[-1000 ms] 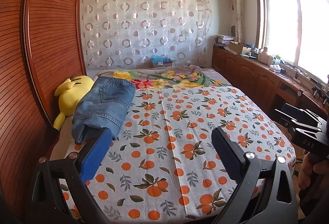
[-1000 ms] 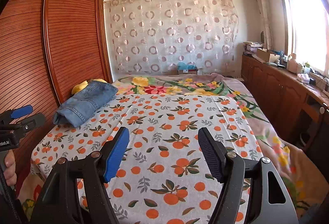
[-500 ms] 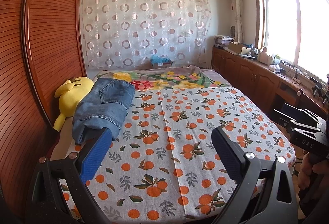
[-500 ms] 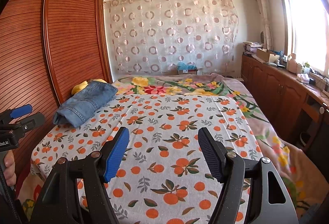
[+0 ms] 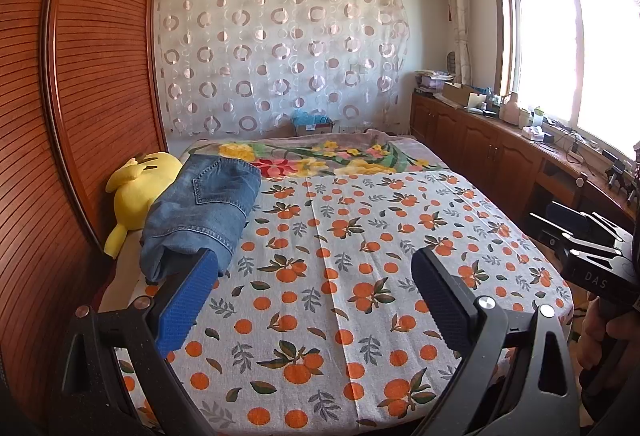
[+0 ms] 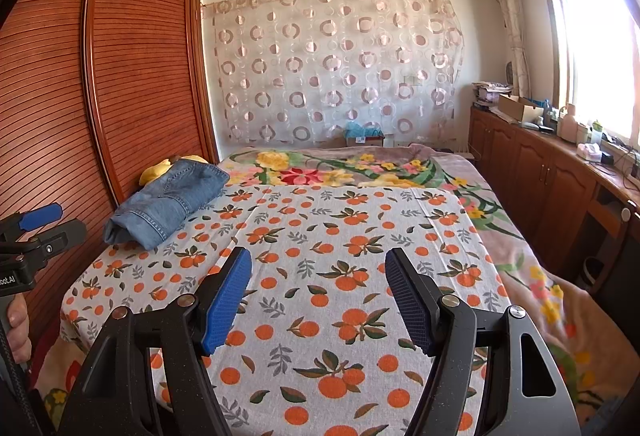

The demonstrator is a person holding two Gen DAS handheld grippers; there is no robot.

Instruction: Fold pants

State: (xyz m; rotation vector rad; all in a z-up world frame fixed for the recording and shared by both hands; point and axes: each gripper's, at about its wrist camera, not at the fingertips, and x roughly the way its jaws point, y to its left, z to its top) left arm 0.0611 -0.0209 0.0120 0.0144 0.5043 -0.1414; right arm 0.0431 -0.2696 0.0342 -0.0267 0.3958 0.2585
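Blue denim pants lie folded in a compact bundle at the left side of the bed, partly over a yellow plush toy. They also show in the right wrist view. My left gripper is open and empty, held above the near edge of the bed, its left finger just in front of the bundle. My right gripper is open and empty over the near middle of the bed, well right of the pants.
An orange-print sheet covers the bed, with a floral blanket behind. A wooden wardrobe stands on the left. Low cabinets with clutter line the right wall under the window. A curtain hangs at the back.
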